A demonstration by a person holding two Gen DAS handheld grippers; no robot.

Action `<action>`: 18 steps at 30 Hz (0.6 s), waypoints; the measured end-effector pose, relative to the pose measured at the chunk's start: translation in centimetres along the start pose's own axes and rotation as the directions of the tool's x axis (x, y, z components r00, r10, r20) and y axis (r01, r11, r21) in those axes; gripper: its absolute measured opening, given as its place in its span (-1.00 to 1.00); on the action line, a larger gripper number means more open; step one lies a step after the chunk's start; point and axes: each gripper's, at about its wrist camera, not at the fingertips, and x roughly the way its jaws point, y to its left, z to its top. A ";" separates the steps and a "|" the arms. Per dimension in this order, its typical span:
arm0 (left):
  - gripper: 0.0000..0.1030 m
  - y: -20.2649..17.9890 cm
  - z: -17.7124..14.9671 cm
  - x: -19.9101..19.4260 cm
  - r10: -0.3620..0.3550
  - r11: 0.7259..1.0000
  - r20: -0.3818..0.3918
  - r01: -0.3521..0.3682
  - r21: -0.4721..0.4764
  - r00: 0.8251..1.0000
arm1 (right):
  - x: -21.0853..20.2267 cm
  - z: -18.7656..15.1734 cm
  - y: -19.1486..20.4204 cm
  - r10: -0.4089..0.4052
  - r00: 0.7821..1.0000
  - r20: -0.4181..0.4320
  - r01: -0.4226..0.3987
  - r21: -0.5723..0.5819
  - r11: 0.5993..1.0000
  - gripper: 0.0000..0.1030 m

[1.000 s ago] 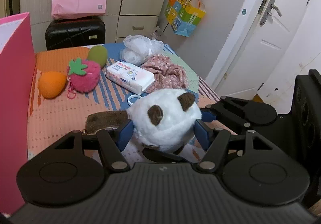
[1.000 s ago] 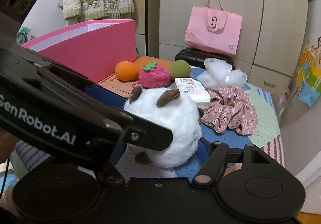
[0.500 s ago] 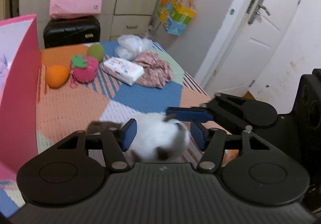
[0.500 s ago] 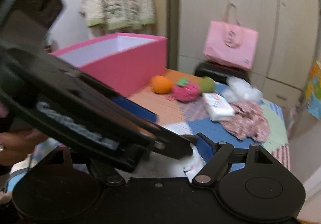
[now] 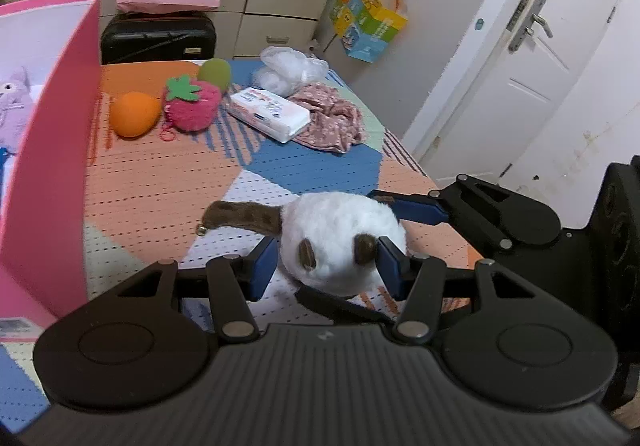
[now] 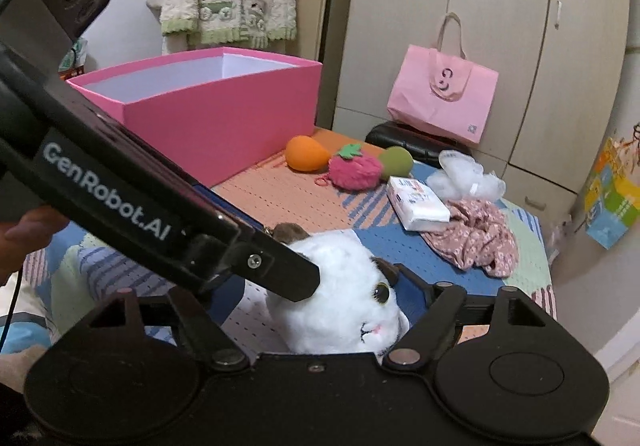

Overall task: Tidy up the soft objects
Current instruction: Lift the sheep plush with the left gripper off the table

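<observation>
Sitting on the patchwork mat [image 5: 168, 190], the white plush cat [image 5: 340, 242] fills the gap of the left gripper [image 5: 326, 266], both blue pads touching its sides. The right gripper [image 6: 332, 294] brackets it too; its grip is unclear. The pink box [image 6: 224, 114] stands at ten o'clock.

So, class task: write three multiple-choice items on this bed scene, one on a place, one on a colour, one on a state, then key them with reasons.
1. Where does the strawberry plush lie?
A. in the pink box
B. between the orange plush and the green plush
C. on the suitcase

2. What colour is the storage box?
A. pink
B. blue
C. white

3. How does the left gripper stand at the white cat plush?
A. shut beside it
B. far above it
C. pads flanking its head

Key:
1 B: the orange plush and green plush flank it.
2 A: its outer walls are pink.
3 C: blue pads sit on either side.
</observation>
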 end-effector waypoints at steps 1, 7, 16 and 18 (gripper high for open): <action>0.03 0.0 0.0 0.2 -0.006 1.000 -0.002 0.006 -0.003 1.000 | 0.0 -0.1 -0.1 -0.001 1.000 -0.004 0.001 0.003 1.000 0.68; 0.05 0.1 0.1 1.1 -0.041 0.999 0.003 0.041 -0.024 0.999 | 0.4 -1.6 -1.4 0.029 0.999 -0.038 -0.026 0.068 0.997 0.74; 0.11 -0.7 -0.6 1.9 -0.039 0.999 0.019 0.038 0.018 0.999 | 0.8 -2.9 -3.1 0.073 0.997 0.012 -0.074 0.166 0.983 0.28; 0.10 -1.4 -0.8 1.7 -0.004 0.999 0.010 0.003 0.052 1.000 | 0.8 -2.8 -2.7 0.072 0.997 0.008 -0.072 0.163 0.984 0.26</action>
